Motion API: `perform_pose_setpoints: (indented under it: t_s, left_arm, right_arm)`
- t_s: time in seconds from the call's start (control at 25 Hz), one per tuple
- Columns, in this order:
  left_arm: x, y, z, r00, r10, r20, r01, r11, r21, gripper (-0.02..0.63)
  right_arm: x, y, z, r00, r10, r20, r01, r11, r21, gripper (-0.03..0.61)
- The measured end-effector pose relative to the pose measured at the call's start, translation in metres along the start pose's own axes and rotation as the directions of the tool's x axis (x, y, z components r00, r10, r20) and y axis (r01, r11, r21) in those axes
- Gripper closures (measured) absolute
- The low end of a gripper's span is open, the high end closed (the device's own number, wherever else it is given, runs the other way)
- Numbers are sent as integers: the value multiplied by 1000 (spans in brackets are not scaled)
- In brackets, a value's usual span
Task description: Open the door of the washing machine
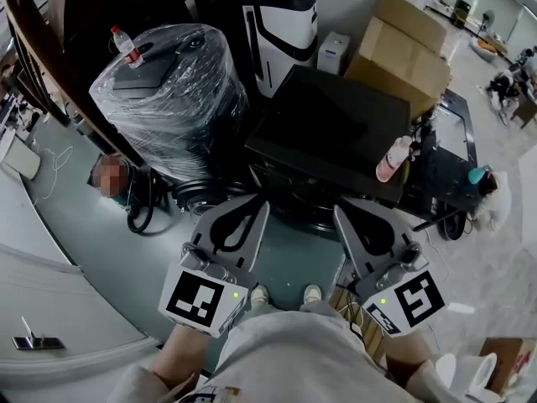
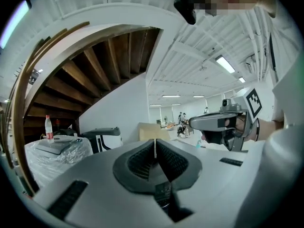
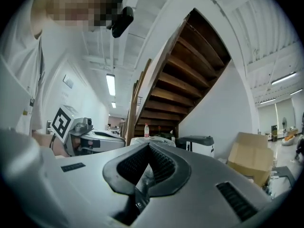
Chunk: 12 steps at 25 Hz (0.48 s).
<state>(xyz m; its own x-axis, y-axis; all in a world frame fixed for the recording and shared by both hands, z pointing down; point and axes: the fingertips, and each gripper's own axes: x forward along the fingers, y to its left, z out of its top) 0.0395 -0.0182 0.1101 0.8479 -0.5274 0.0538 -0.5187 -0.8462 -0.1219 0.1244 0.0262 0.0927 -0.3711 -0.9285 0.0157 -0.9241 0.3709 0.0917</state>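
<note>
The left gripper (image 1: 252, 208) and right gripper (image 1: 351, 212) are held level, fingers (image 2: 140, 160) pressed together, nothing gripped. The black washing machine (image 1: 336, 133) stands just ahead; its door is hidden, so progress cannot be judged.

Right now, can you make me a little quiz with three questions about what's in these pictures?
1. True or false: the left gripper and the right gripper both have their jaws together with nothing between them.
2. Pick one: what sits on top of the plastic-wrapped bundle?
A. a shoe
B. a water bottle with a red cap
C. a cardboard box
3. Short answer: is either gripper touching the black washing machine?

Key: 1 true. 2 B. 3 No, both are held in the air, apart from it.
</note>
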Motion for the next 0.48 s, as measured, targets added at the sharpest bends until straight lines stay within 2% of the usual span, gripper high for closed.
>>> perform_pose_setpoints:
  t_s: [0.12,0.48]
  left_arm:
    - [-3,-5,21,999,7,35,-6,999,-33,584]
    - [-16,7,26,998,52,33,-52,999,-4,584]
  right_arm:
    - [-9,-2,22,999,-11,49,12,1000,-18,551]
    - [-19,-6,36,998,-14,68,19,998,-66,552]
